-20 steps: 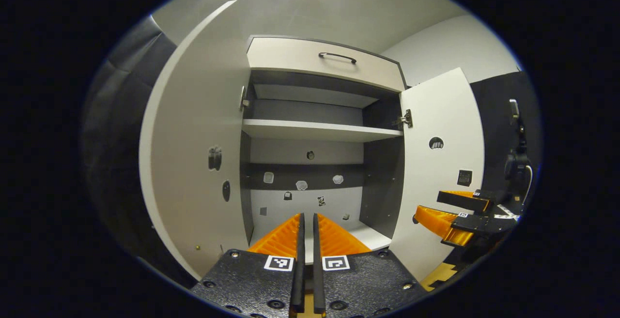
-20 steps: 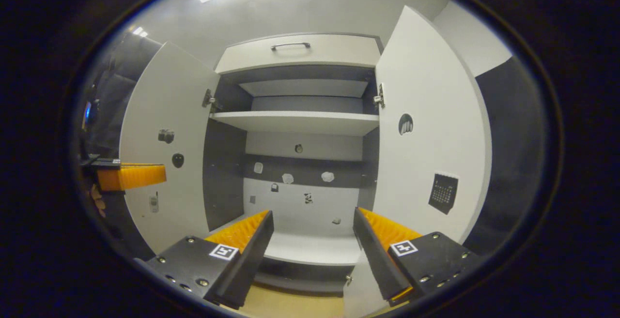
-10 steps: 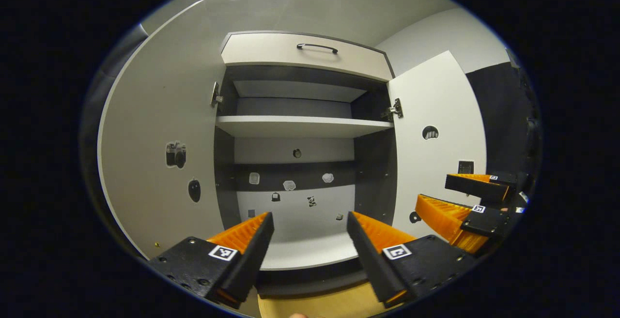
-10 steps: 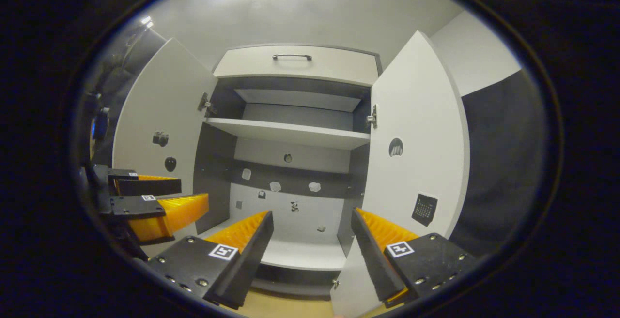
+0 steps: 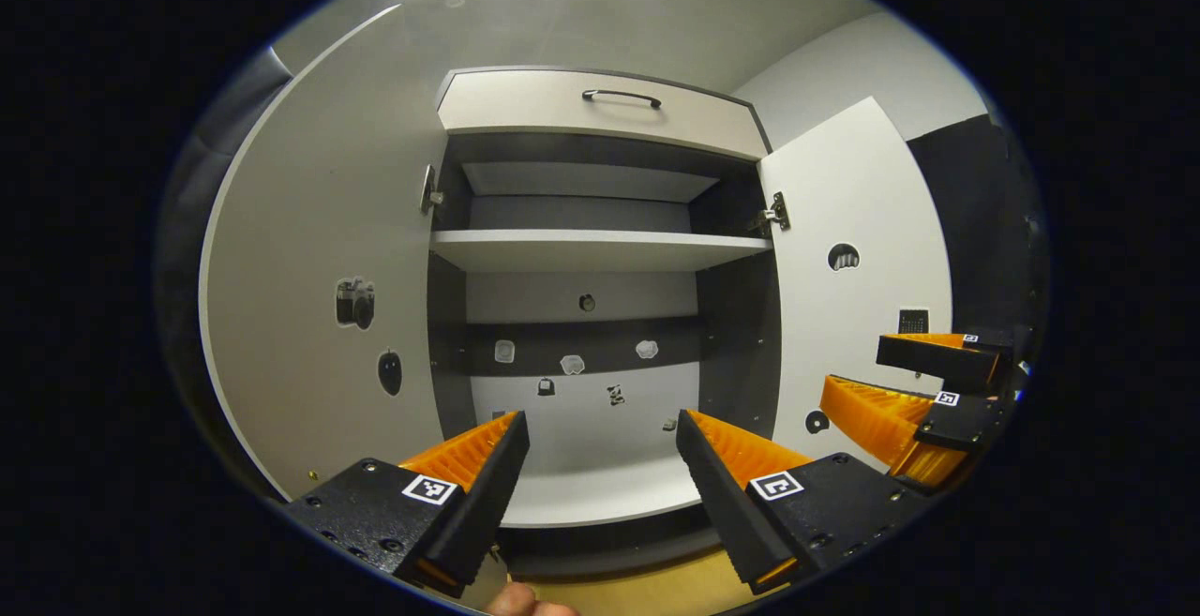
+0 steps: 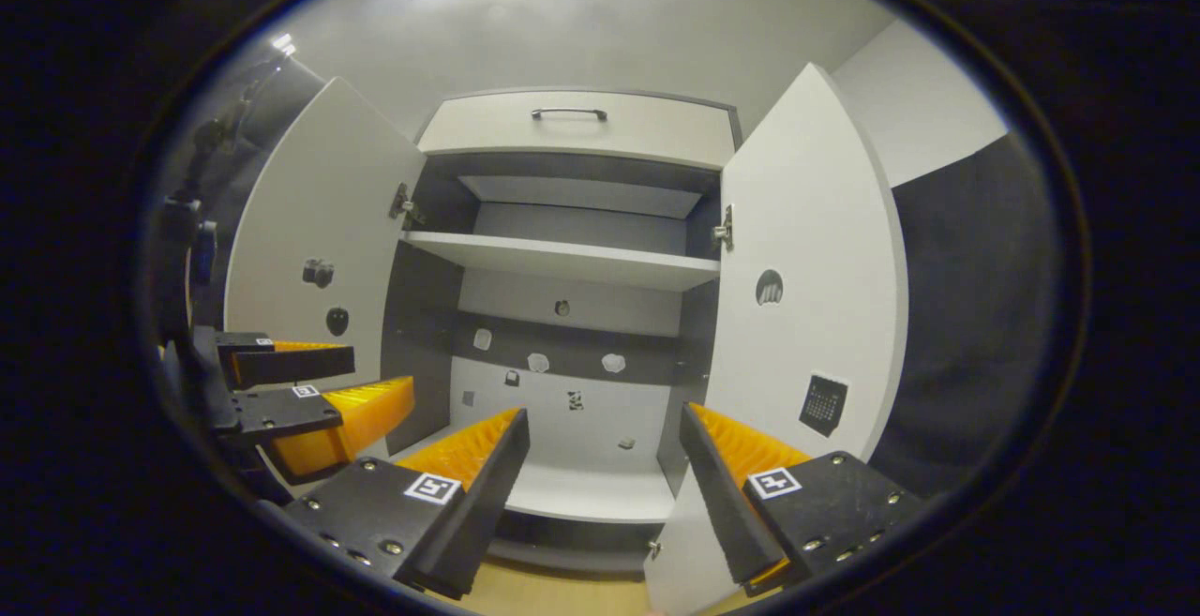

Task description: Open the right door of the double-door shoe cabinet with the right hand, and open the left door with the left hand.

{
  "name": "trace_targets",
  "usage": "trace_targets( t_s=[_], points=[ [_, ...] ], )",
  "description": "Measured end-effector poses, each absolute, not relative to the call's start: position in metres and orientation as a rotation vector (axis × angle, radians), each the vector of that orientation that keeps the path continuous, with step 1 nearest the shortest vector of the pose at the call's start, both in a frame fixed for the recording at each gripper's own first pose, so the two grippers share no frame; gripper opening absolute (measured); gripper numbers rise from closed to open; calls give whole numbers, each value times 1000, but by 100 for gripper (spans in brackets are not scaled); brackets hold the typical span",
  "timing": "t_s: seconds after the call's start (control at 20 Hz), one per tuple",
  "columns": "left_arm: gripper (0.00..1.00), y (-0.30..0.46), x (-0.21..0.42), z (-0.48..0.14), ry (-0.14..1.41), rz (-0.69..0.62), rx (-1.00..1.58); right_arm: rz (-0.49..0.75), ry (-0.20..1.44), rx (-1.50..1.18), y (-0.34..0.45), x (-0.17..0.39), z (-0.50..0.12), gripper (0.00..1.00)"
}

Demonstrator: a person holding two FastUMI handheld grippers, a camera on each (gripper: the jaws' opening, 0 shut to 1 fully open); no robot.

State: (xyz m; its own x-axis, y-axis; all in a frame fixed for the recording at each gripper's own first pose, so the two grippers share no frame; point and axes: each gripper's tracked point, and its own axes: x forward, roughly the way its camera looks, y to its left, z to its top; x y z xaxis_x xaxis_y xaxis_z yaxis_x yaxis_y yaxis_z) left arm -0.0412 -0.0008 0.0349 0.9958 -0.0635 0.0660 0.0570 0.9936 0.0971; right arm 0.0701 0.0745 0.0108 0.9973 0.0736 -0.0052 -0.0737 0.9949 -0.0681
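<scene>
The shoe cabinet [image 5: 600, 250] [image 6: 562, 264] stands in front with both doors swung wide. Its left door [image 5: 319, 222] [image 6: 319, 213] and right door [image 5: 862, 213] [image 6: 806, 250] are white with small stickers on their inner faces. My left gripper [image 5: 600, 428] is open and holds nothing, a little back from the cabinet's bottom shelf. My right gripper [image 6: 605, 424] is open too, with nothing between its fingers. In the left gripper view the right gripper [image 5: 923, 377] hangs at the far right by the right door. In the right gripper view the left gripper [image 6: 319, 382] hangs at the left by the left door.
A closed drawer with a dark handle [image 5: 621, 96] [image 6: 568, 113] tops the cabinet. Inside are a white shelf [image 5: 600, 248] and a back panel with small stickers [image 5: 572, 363]. A wooden floor strip [image 5: 637, 593] lies below. A fingertip [image 5: 516, 602] shows at the bottom edge.
My left gripper went from shut to open and drew back from the left door, which stands wide. The right gripper stayed open and shifted a little.
</scene>
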Motion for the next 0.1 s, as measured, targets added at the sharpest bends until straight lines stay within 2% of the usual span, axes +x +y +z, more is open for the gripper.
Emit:
trace_targets(
  t_s=[0.1],
  points=[
    [97, -2, -41, 35, -68, -64, 93, 73, 4, -70, 74, 69, 10, 95]
  ],
)
